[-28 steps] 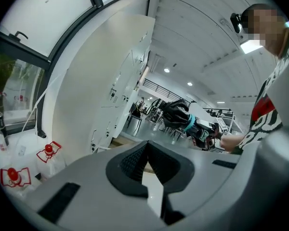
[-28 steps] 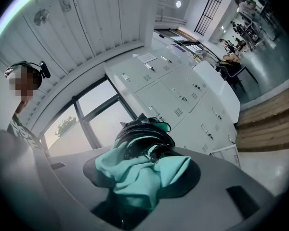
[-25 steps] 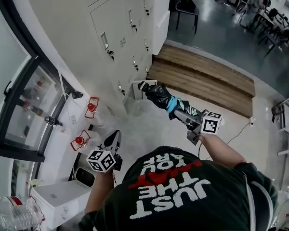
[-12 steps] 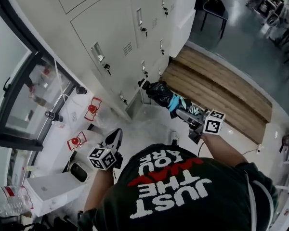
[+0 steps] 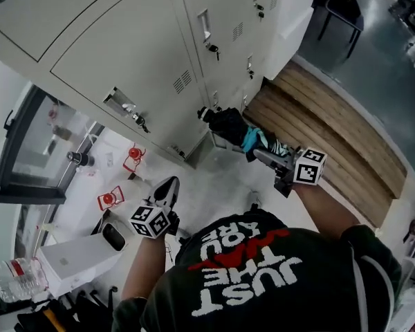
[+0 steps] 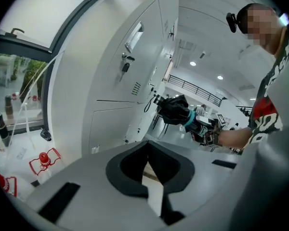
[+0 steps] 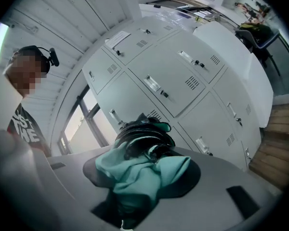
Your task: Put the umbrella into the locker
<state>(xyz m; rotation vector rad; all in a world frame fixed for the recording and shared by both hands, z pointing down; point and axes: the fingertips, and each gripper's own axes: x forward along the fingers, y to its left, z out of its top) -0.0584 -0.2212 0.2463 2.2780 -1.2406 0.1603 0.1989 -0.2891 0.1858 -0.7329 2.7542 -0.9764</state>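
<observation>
The folded black umbrella (image 5: 229, 125) with teal cloth is held level, and my right gripper (image 5: 264, 155) is shut on its handle end. Its tip points at the bottom row of the grey lockers (image 5: 145, 68), beside what looks like a low door standing ajar (image 5: 209, 142). The right gripper view has the teal and black umbrella (image 7: 143, 165) bunched between the jaws, with closed lockers (image 7: 183, 81) behind. My left gripper (image 5: 165, 188) hangs lower left, shut and holding nothing, apart from the umbrella. From the left gripper (image 6: 147, 165) view, the umbrella (image 6: 176, 110) is ahead.
A wooden step platform (image 5: 332, 130) runs along the right of the lockers. Red stands (image 5: 133, 156) sit on the white floor by the window (image 5: 34, 144). A white box (image 5: 76, 258) and water bottles (image 5: 14, 282) lie at lower left.
Both grippers have moved closer to the lockers, which now fill the top of the head view. The umbrella's tip has come up to the bottom row.
</observation>
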